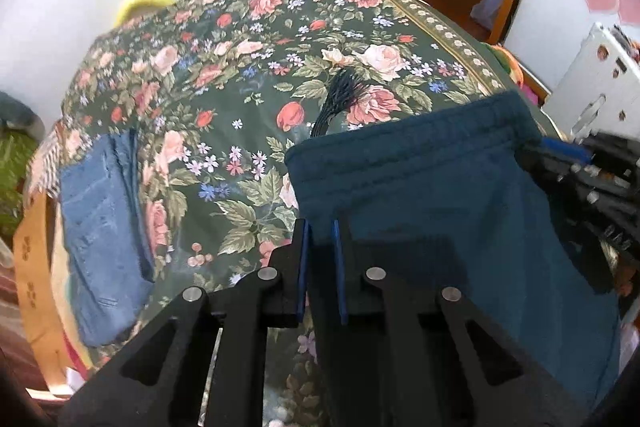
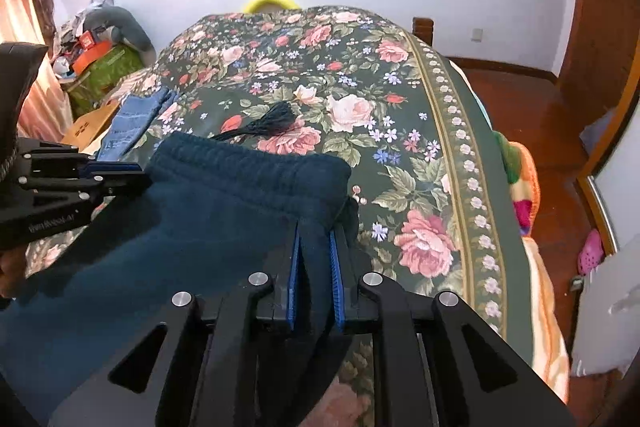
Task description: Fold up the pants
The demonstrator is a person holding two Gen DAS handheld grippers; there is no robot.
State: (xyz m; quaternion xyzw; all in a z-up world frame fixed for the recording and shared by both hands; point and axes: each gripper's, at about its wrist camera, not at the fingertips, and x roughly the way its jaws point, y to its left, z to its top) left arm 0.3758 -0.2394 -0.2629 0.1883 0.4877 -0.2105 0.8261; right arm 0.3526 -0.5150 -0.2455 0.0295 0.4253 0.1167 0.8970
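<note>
- Far left on the floral bedspread (image 1: pixel 248 75) there's a pair of folded jeans (image 1: pixel 104 227), well away from the action. Looks like a finished one set aside, though that's just my guess.
- The left gripper (image 1: pixel 320 251) is clamped on the left side edge of the dark teal pants (image 1: pixel 432 195), cloth pinched between its blue pads (image 1: pixel 302 267).
- The pants hang across between the two grippers, waistband end furthest from both cameras and held over the bed, not lying flat. I'd say holding both sides keeps the cloth taut so it goes down smooth.
- A black tassel (image 2: pixel 268 121) lies just beyond the waistband.
- The right gripper (image 2: pixel 316 267) is squeezed onto the right edge, just below the waistband corner.
</note>
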